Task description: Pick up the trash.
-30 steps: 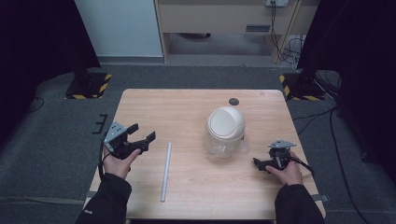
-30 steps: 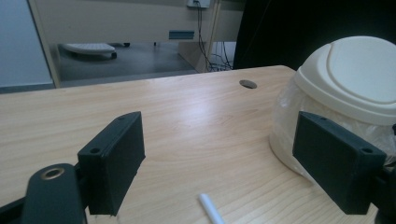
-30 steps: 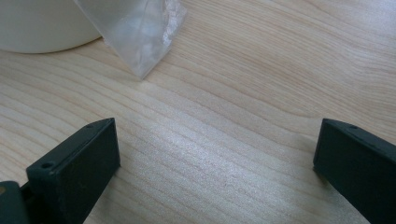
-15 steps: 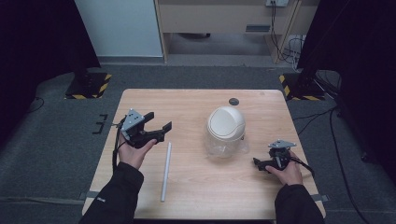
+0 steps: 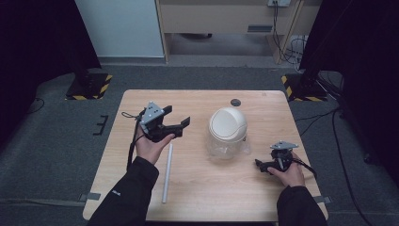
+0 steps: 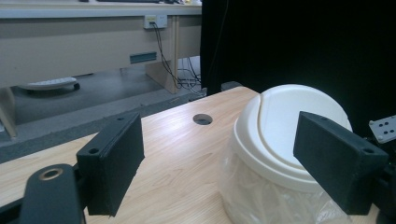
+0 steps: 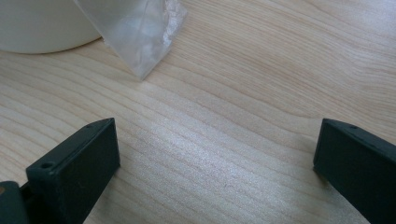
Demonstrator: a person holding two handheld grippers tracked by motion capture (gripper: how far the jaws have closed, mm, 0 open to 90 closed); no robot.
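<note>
A small white bin with a domed swing lid (image 5: 228,125) stands mid-table, lined with a clear plastic bag (image 5: 225,148). My left gripper (image 5: 176,116) hovers open just left of it, raised off the table and pointing at it. In the left gripper view the lid (image 6: 285,130) sits between and beyond the open gripper (image 6: 224,163), apart from both pads. My right gripper (image 5: 260,166) rests open on the table to the bin's right front. In the right gripper view the gripper (image 7: 215,172) spans bare wood, with a bag corner (image 7: 140,37) and the bin's base (image 7: 37,23) ahead.
A long grey rod (image 5: 167,172) lies on the wooden table (image 5: 202,202) below the left hand. A small dark round hole (image 5: 235,102) sits near the table's far edge, also the hole (image 6: 202,119) seen from the left gripper. Desks and cables stand beyond the table.
The left gripper has risen from the table's left edge and travelled right and forward toward the bin. The right gripper, bin and rod have stayed put.
</note>
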